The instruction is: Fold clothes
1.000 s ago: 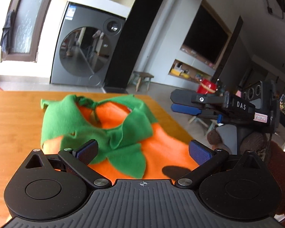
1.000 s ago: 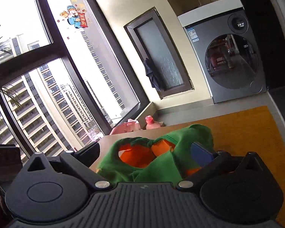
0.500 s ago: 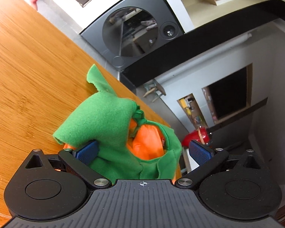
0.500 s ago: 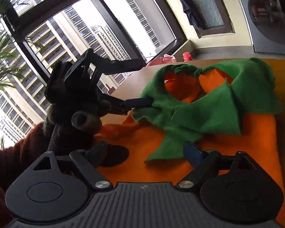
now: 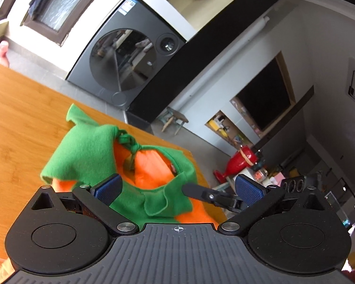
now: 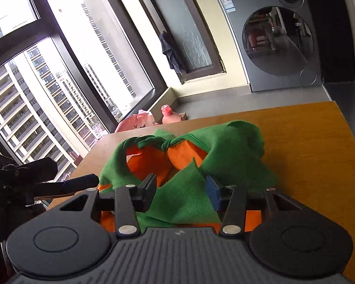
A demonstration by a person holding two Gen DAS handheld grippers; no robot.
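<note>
As fold needs two held edges, right tongs (image 6: 181, 190), just narrowing, straddle green collar flap of orange pumpkin costume (image 6: 234, 144) on tabletop (image 6: 319, 142); clamped or not, cannot tell. Left tongs (image 5: 177, 189) apart over collar.

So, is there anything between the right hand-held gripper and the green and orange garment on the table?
No, nothing visible stands between them. The right hand-held gripper is already at the garment, and its jaws have just been closing around a green flap that lies between them. Whether the pads press on it yet is unclear.
</note>
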